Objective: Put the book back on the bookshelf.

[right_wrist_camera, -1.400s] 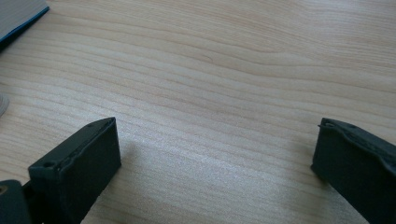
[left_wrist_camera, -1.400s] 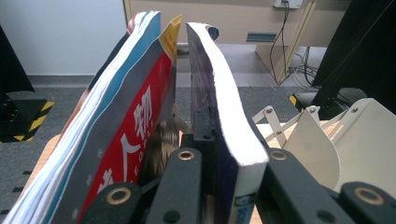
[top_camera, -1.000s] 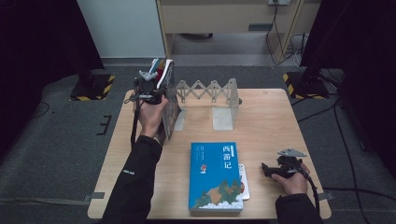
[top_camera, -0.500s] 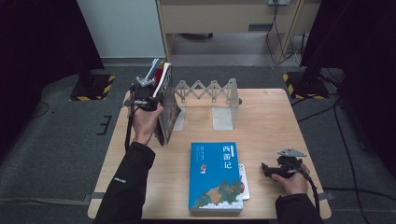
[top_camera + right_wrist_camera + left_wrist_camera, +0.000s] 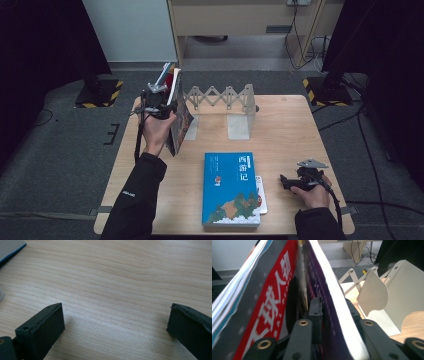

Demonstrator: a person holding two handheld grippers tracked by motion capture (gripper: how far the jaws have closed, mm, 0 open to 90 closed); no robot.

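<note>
left gripper (image 5: 159, 102): jaws just opening, book (image 5: 329, 305) between, pads barely touching | book: stiff, heavy, slick cover; grip spine edge | right gripper (image 5: 295, 181): open, empty, on surface (image 5: 120, 277)

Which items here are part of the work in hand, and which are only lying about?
In use:
- left gripper, jaws astride the standing books
- folding book rack
- blue book, lying flat near the front edge

Lying about:
- right gripper, open, resting on the table
</note>
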